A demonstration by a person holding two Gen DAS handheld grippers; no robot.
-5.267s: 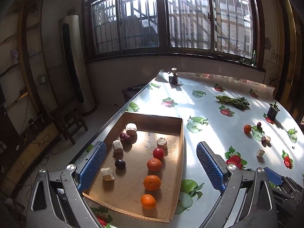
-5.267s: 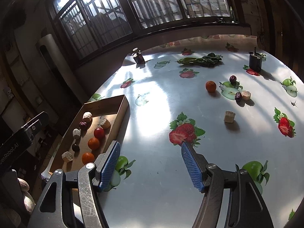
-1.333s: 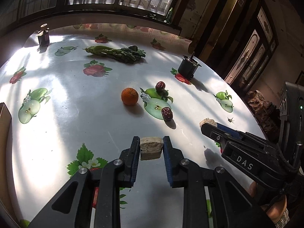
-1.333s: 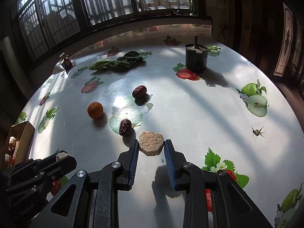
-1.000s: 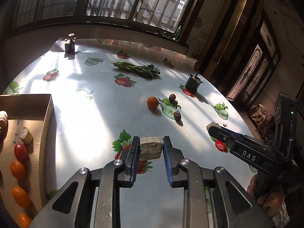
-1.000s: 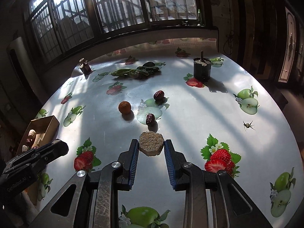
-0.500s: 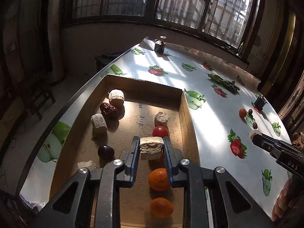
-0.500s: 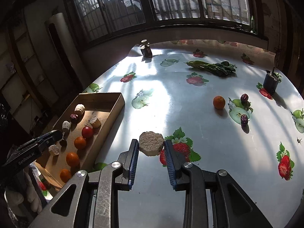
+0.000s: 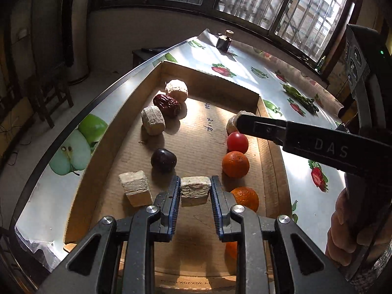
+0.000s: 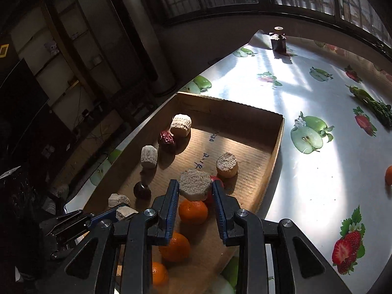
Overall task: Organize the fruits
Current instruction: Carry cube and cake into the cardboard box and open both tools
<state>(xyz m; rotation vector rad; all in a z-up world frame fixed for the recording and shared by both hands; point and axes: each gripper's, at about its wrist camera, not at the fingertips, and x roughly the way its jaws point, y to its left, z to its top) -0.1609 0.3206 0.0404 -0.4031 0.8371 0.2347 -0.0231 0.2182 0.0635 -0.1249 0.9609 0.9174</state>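
Right now both grippers hang over the cardboard tray (image 9: 137, 98) w/ a piece each, so what matters is which row sits under which grip. Left gripper (image 9: 195, 191) is clamped narrow on a squarish pale block (image 9: 195, 190); straight below and just ahead of its tips is bare tray floor, w/ another pale block (image 9: 135, 191) just to its left and a dark plum (image 9: 163, 159) ahead-left, i.e. it's lined up w/ the left-hand row. Right gripper (image 10: 194, 189) is pinched on a round pale puck (image 10: 195, 183), hovering over the right-hand row: an orange (image 10: 192, 212) directly under its tips, a similar round puck (image 10: 227, 164) just ahead-right. Judging by that, the puck prob. goes ahead near its twin, so right hand needs to reach forward past the tomato (image 9: 237, 142); left can drop nearly where it is.
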